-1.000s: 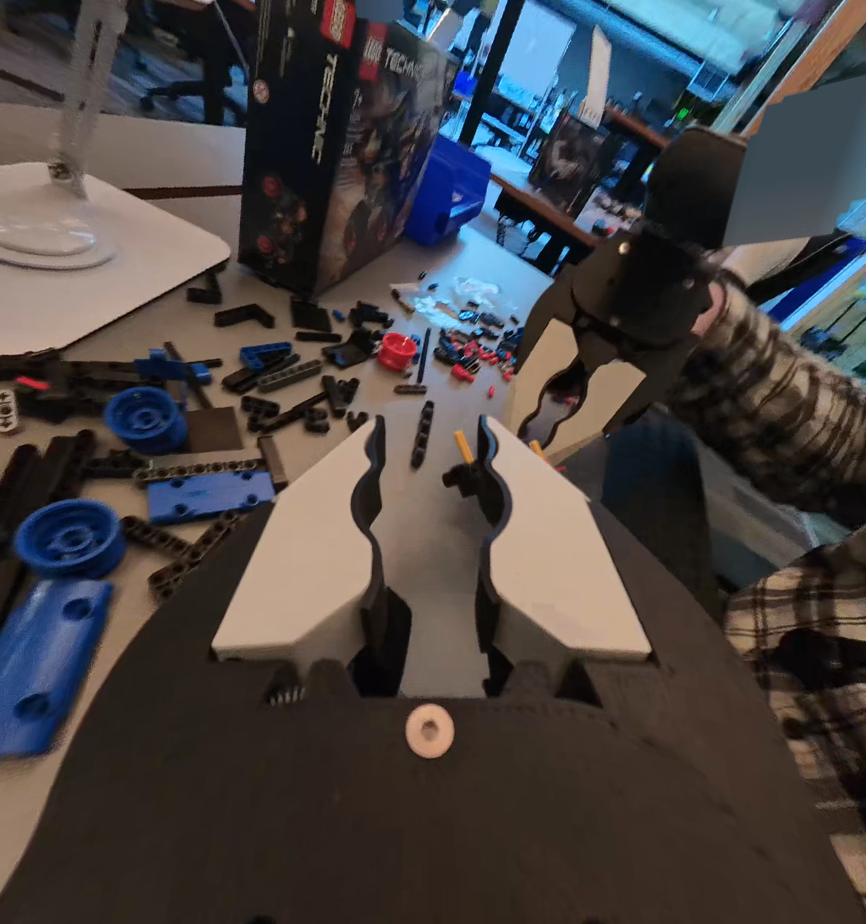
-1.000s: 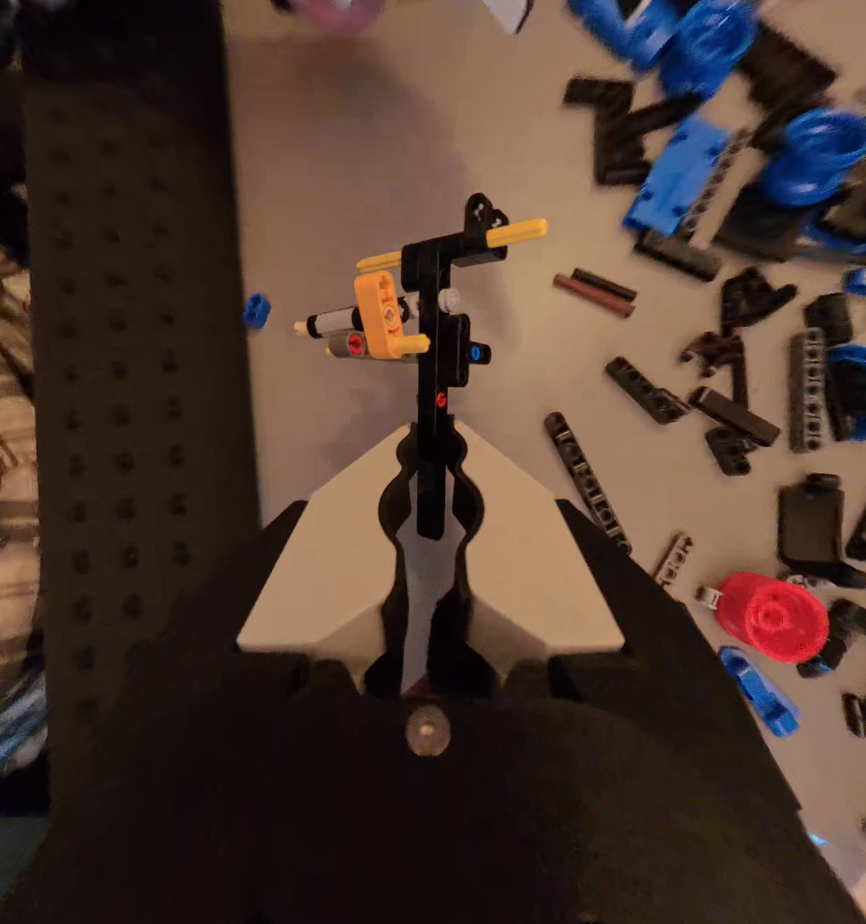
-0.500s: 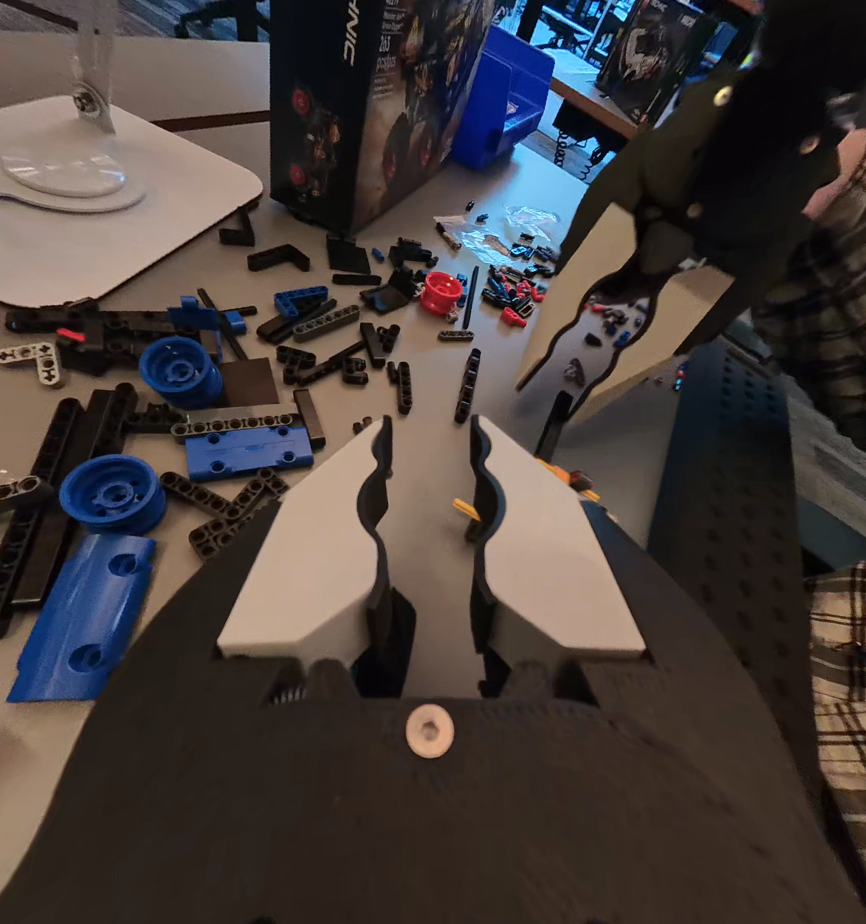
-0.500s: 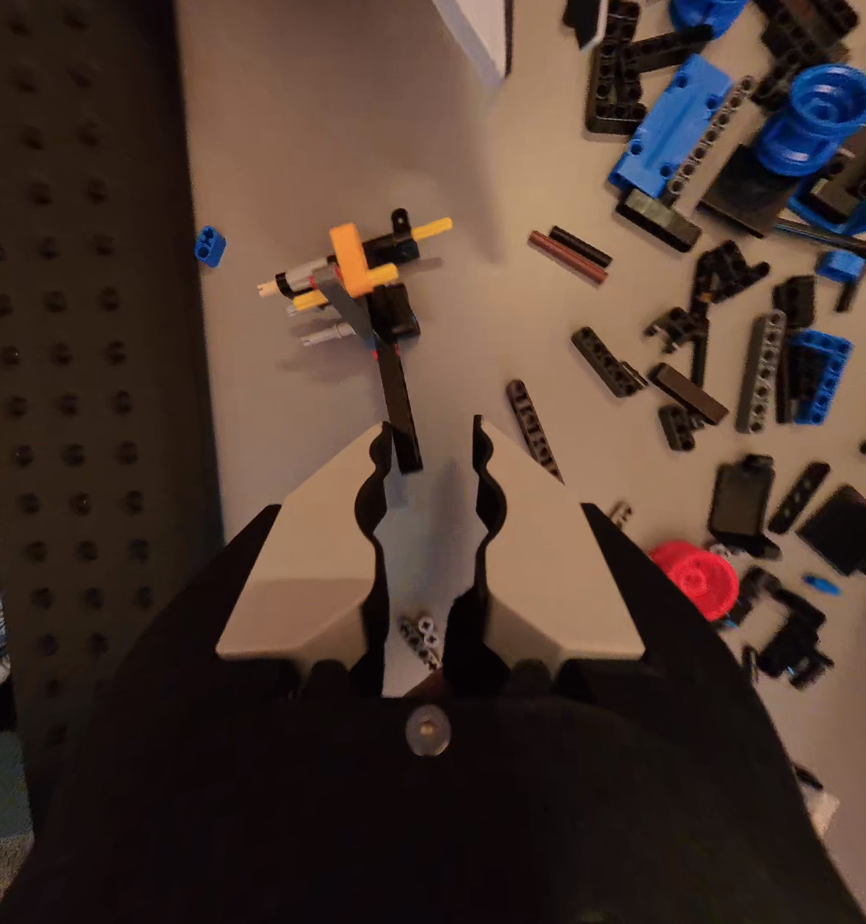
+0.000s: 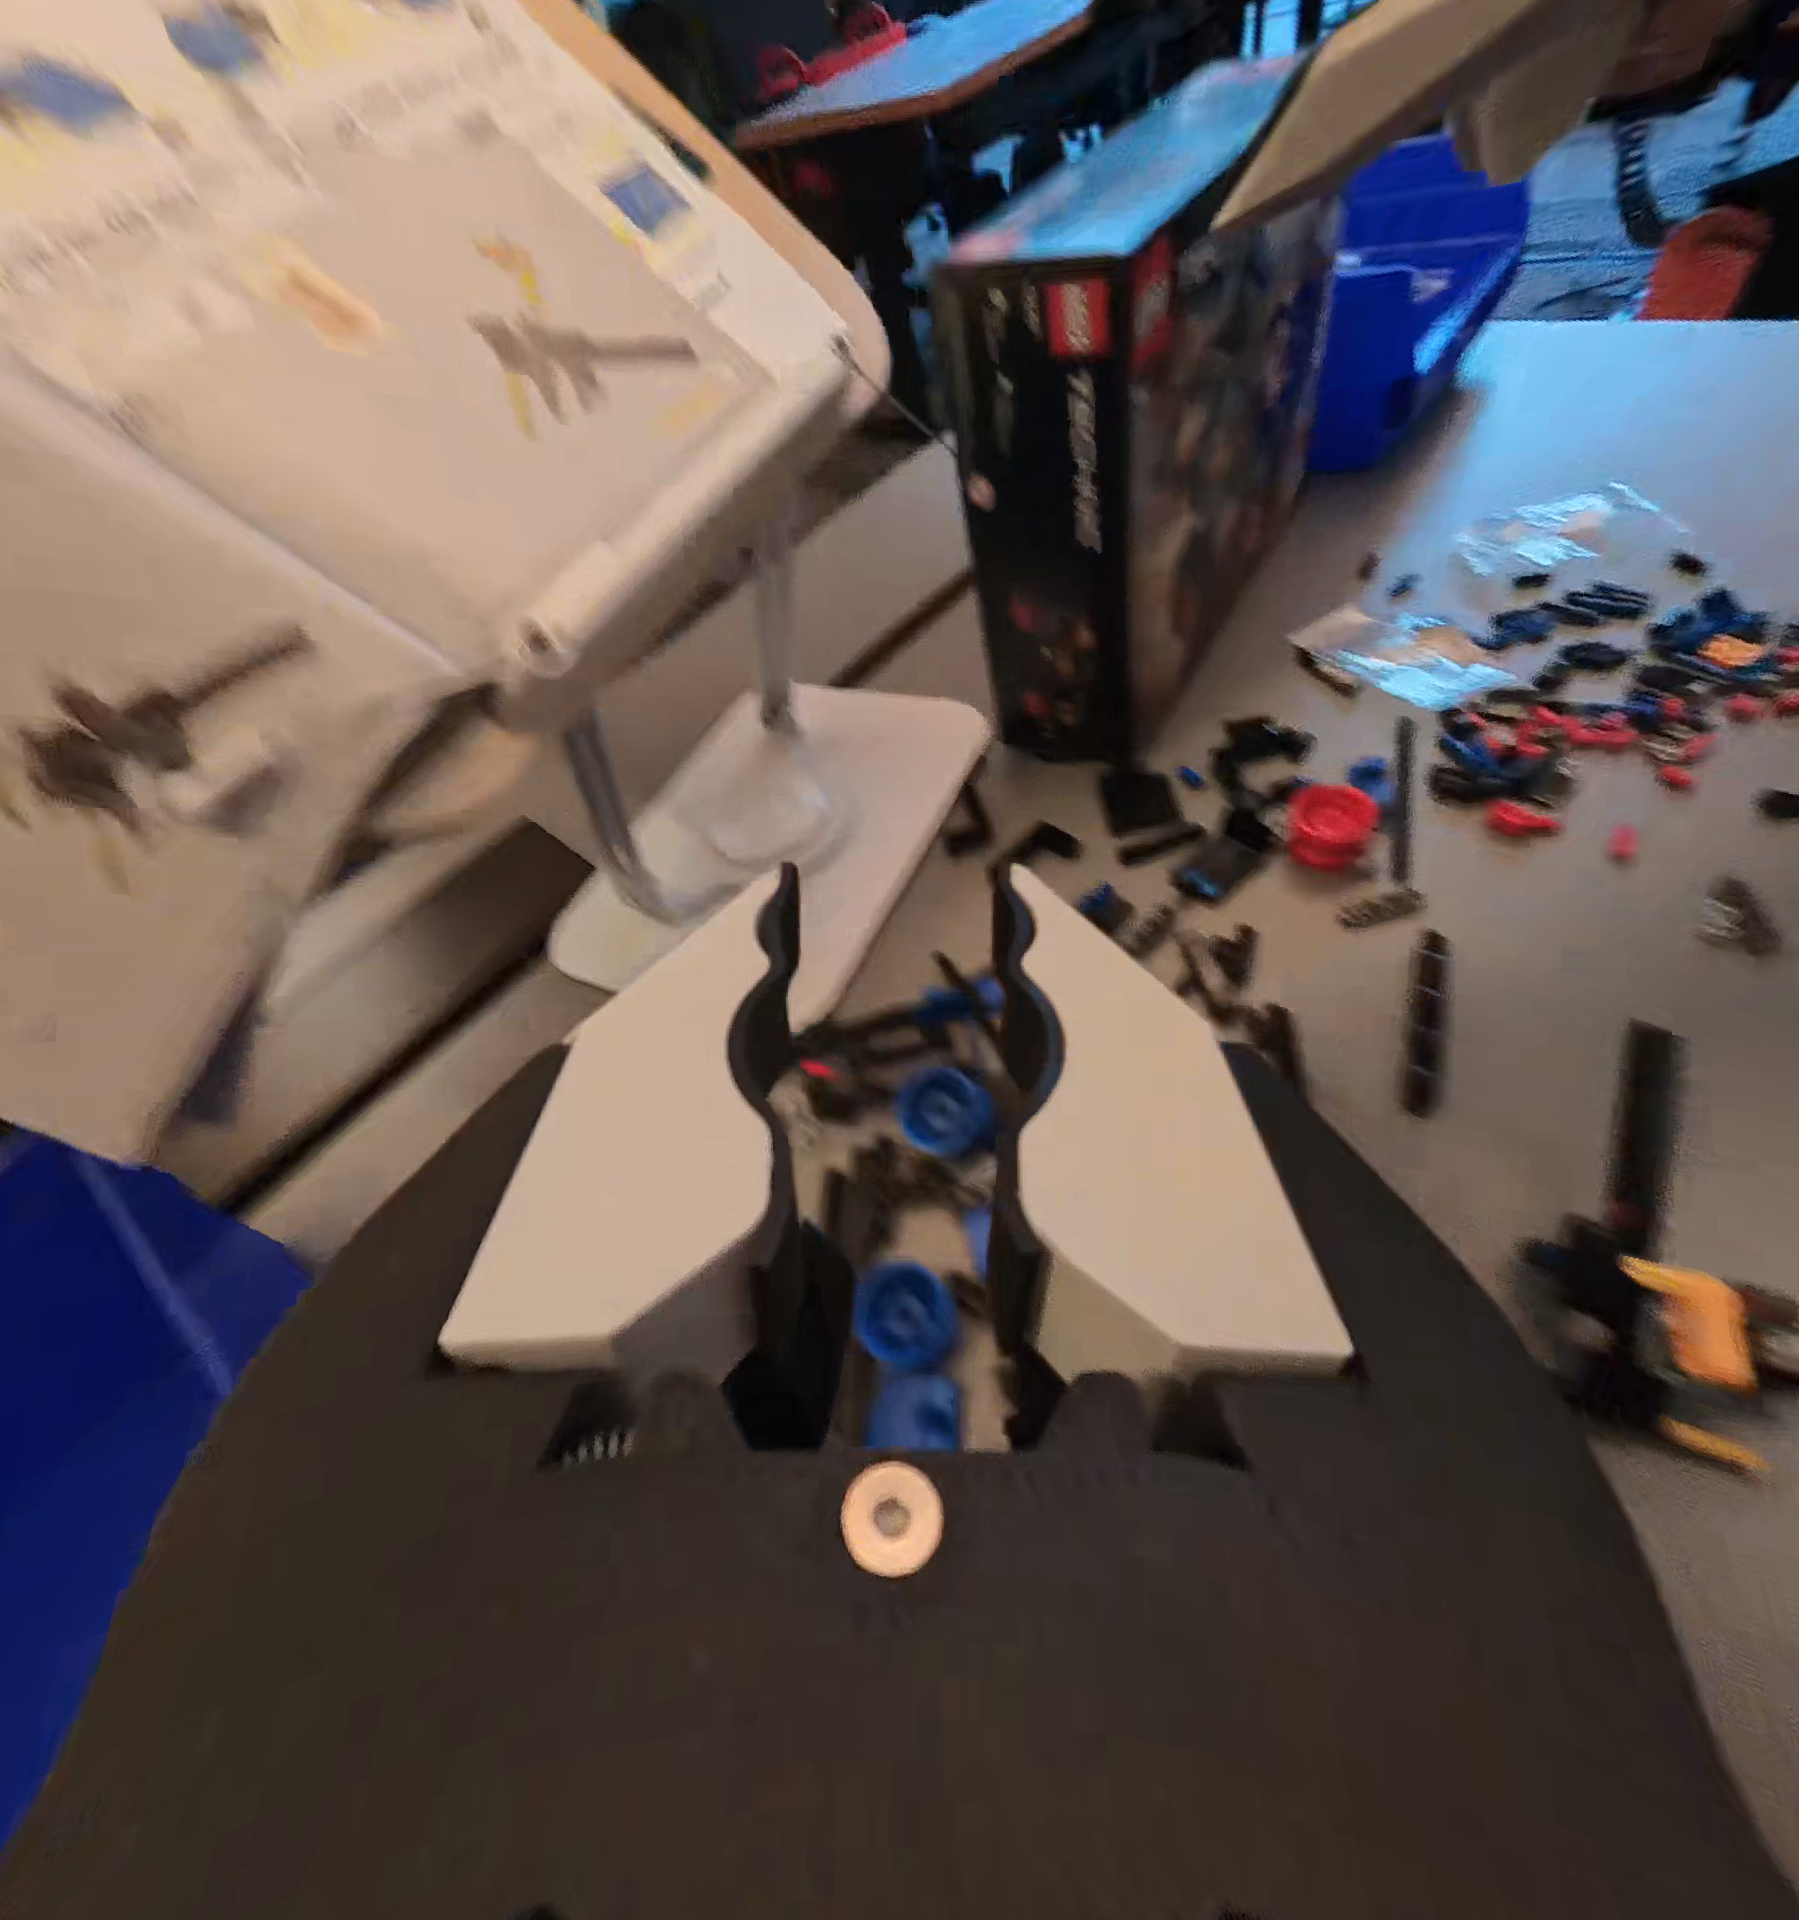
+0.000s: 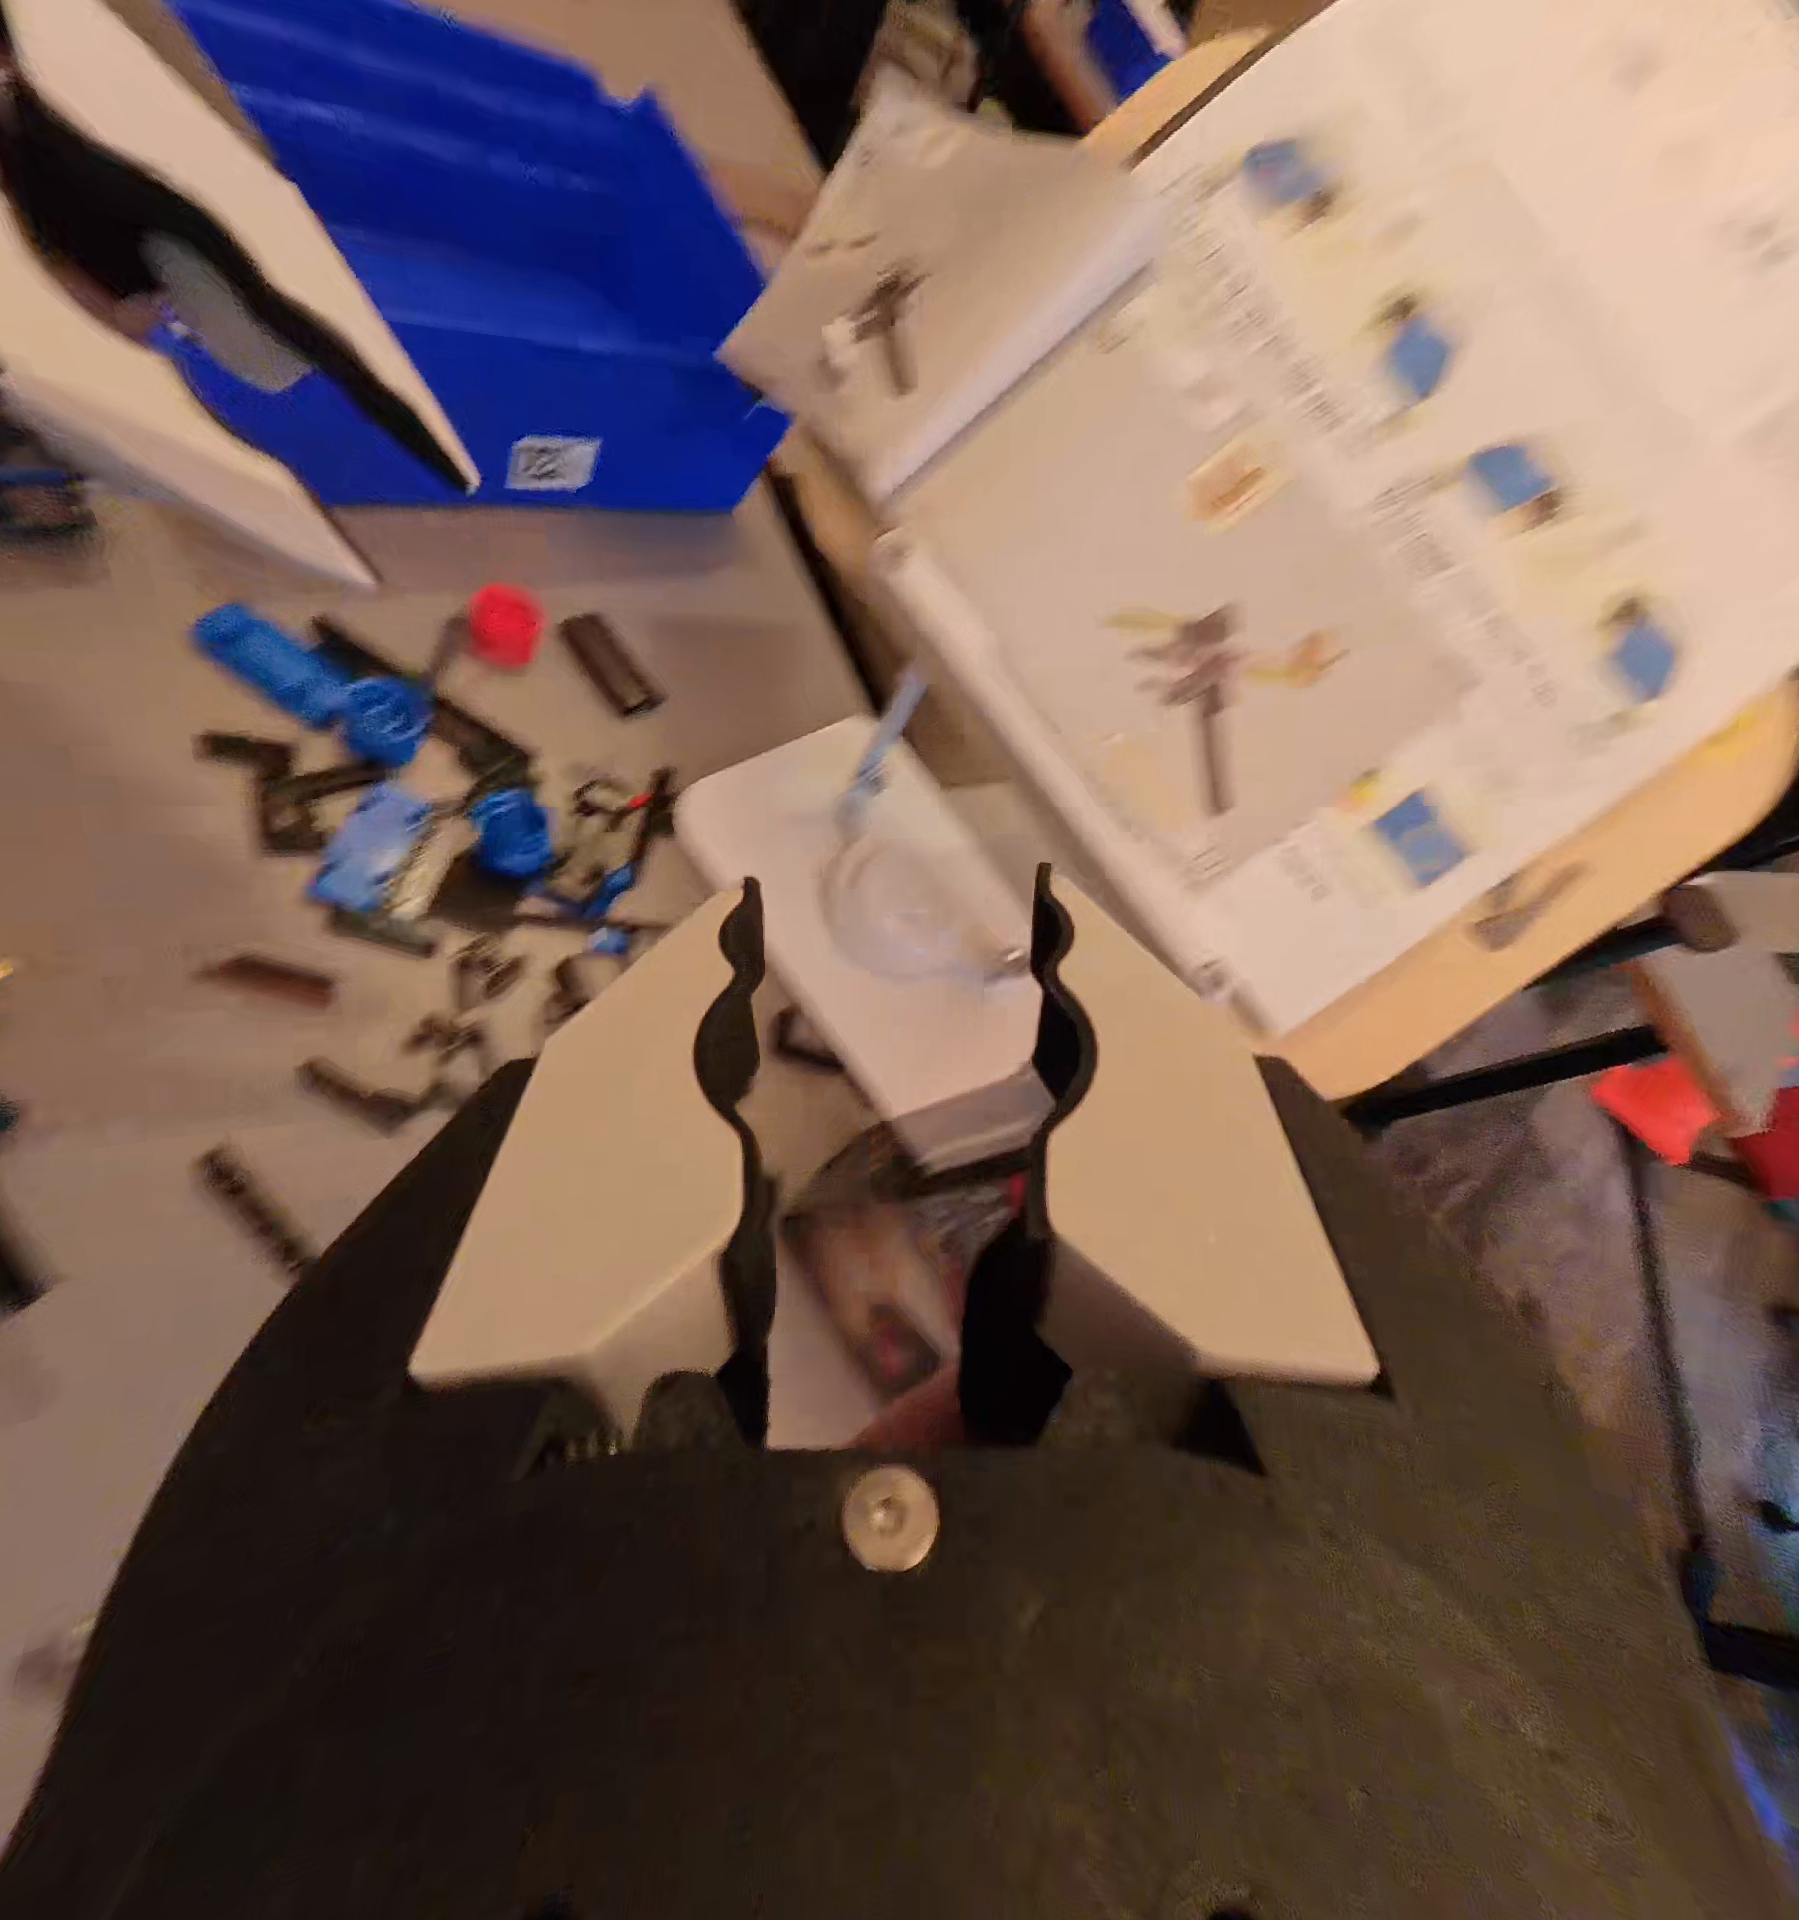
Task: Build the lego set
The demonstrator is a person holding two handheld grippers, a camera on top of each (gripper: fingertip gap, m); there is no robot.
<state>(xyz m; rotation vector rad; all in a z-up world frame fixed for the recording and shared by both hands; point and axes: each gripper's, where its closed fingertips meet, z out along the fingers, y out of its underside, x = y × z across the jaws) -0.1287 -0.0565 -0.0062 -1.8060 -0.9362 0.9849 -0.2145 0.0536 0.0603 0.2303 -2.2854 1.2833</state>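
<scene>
We've let go of the small sub-assembly (image 5: 1664,1320) — a second ago the right gripper (image 6: 890,904) pinched its black beam, now it lies on the table (image 5: 1653,540) at the right of the left wrist view, untouched. Both grippers have swung up toward the instruction booklet (image 6: 1394,468) on its stand; frames are blurred from the motion. Left gripper (image 5: 895,894) has its fingers apart and empty, right likewise spread with nothing between. Loose parts, including blue wheels (image 5: 942,1107), sit scattered below. We judge this a check of the next step — build paused, not advanced.
</scene>
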